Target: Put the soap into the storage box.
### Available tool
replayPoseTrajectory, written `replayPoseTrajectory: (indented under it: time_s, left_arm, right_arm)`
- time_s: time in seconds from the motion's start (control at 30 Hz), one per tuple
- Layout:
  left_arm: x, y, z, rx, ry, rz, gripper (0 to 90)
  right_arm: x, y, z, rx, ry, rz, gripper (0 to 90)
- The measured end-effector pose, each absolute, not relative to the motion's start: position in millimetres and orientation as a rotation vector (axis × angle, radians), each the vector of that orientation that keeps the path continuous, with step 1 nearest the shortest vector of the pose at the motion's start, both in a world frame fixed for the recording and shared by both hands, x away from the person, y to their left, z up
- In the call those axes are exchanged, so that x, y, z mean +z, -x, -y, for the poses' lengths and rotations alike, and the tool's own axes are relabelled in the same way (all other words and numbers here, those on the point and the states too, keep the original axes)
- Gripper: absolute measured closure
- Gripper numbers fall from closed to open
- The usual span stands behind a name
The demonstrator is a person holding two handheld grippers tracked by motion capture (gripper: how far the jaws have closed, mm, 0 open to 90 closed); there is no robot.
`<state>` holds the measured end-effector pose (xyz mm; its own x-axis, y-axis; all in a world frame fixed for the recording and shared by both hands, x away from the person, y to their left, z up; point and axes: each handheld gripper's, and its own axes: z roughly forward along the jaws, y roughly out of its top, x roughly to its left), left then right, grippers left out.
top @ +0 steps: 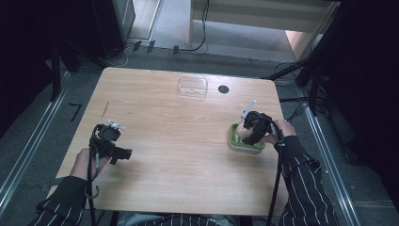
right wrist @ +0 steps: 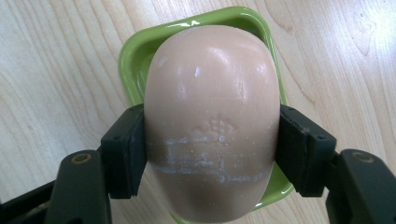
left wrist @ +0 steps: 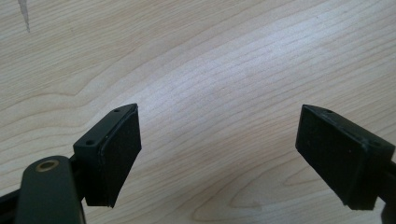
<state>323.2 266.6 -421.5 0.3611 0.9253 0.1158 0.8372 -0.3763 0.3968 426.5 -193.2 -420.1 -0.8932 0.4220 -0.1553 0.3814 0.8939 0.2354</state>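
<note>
The right gripper (right wrist: 211, 154) is pinching a pale pink bar of soap (right wrist: 212, 121), with one black pad pressing against each long side of the bar. The soap is sitting over a green soap dish (right wrist: 140, 51), whose glossy rim is showing around the far end and both flanks of the bar; whether the bar is resting on the dish floor or hovering just above it cannot be told. In the high view, the right gripper (top: 249, 134) is pointing down at the green soap dish (top: 235, 143), which is lying near the right edge of the wooden table (top: 179, 155).

The left gripper (left wrist: 219, 154) is standing with its jaws spread wide, gripping nothing, with bare wood grain showing between the pads. In the high view, the left gripper (top: 123, 154) is hovering near the left front part of the table, well apart from the dish.

A clear plastic lid (top: 192, 86) is lying near the far edge of the table, just beside a round black hole (top: 223, 89).
</note>
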Motion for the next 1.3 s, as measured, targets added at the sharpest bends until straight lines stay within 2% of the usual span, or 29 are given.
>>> replayPoseTrajectory:
  time_s: [1.3]
  left_arm:
    - [-421.7, -323.2, -266.6, 0.47, -2.358, -1.573, 14.8]
  right_arm:
    - [-439.9, -439.9, 192.9, 0.254, -0.556, -2.884, 33.3]
